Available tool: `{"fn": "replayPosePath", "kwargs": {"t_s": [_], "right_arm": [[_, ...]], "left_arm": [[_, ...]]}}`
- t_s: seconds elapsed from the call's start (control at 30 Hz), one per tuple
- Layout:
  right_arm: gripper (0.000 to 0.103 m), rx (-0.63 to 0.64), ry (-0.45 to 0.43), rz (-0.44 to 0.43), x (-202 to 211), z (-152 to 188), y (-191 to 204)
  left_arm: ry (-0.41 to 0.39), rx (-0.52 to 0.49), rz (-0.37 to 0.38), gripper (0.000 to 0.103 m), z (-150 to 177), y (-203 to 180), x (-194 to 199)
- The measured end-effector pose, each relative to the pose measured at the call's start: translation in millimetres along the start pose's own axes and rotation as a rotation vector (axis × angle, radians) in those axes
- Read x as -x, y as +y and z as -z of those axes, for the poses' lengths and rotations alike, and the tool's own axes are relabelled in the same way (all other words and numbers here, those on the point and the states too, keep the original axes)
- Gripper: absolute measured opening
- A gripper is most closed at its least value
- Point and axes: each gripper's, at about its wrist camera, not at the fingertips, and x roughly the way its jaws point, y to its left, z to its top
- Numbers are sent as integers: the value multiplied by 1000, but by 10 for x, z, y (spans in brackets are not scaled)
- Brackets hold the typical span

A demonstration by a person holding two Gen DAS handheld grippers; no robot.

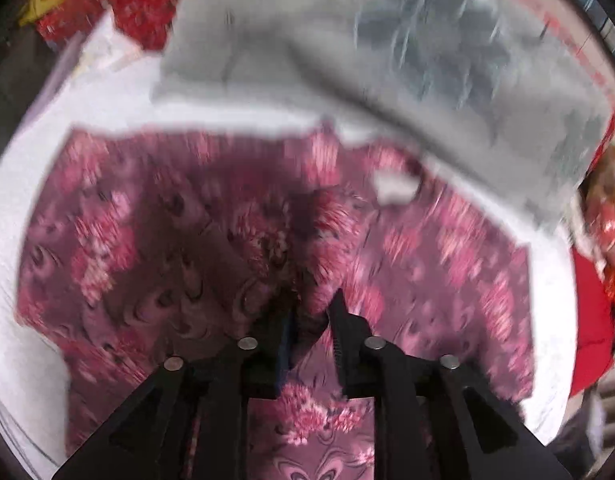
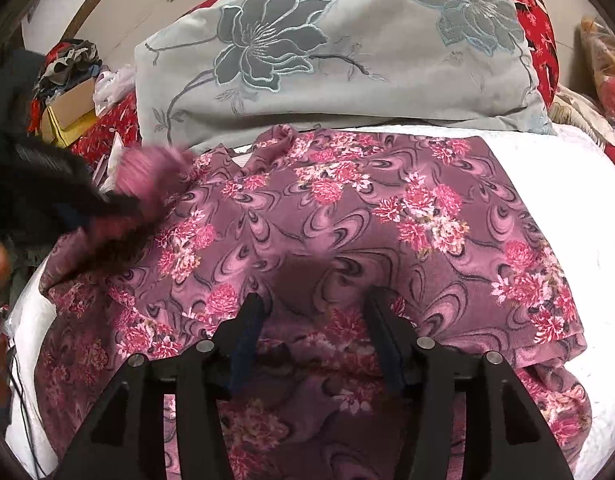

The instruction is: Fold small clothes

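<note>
A mauve garment (image 2: 347, 216) with pink flower print lies spread on the white sheet (image 2: 567, 184), its left part rumpled. My right gripper (image 2: 317, 308) hovers low over its near half, open, with only flat cloth beneath the fingers. My left gripper (image 2: 119, 204) shows as a dark blur at the garment's left edge, with a bunch of pink cloth at its tip. In the blurred left wrist view the garment (image 1: 187, 240) fills the middle. A raised fold of it runs in between the left gripper's (image 1: 311, 304) fingers, which stand slightly apart.
A grey pillow (image 2: 339, 52) with embroidered flowers lies just beyond the garment and shows again as the pillow (image 1: 347, 40) in the left wrist view. Red patterned bedding (image 2: 535, 20) lies behind it. A cardboard box (image 2: 71, 108) and piled clothes sit far left.
</note>
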Motion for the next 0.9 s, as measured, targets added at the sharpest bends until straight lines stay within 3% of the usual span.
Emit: {"fn": "replayPosePath", "kwargs": {"t_s": [0.03,0.17,0.27,0.33,0.4,0.47,0.57,0.7,0.87,0.9], "right_arm": [[55,1,0,2,-1,-1,1],[57,11,3,8,-4,1,18],[60,16,11,3,-12,-11,30],[64,25,31,-4,-22,-39,53],[65,36,70,7,-32,-101,94],[67,-8,90,-19,-12,-199,119],[67,-137,63,-136,22,-349,168],[68,-251,93,-260,-147,-540,433],[68,-214,131,-246,-460,-699,848],[63,-202,140,-240,-527,-716,902]], "left_arm": [[30,0,-2,24,3,19,-95],[10,-45,19,26,-40,81,-37],[-15,-31,105,26,-31,314,203],[-45,0,144,42,12,544,333],[-85,62,161,49,53,878,438],[-93,139,156,48,48,1242,431],[-67,253,150,47,-30,1619,290],[-26,332,196,47,-50,1772,88],[-39,315,199,48,4,1733,3],[-40,312,199,48,12,1722,-16]]}}
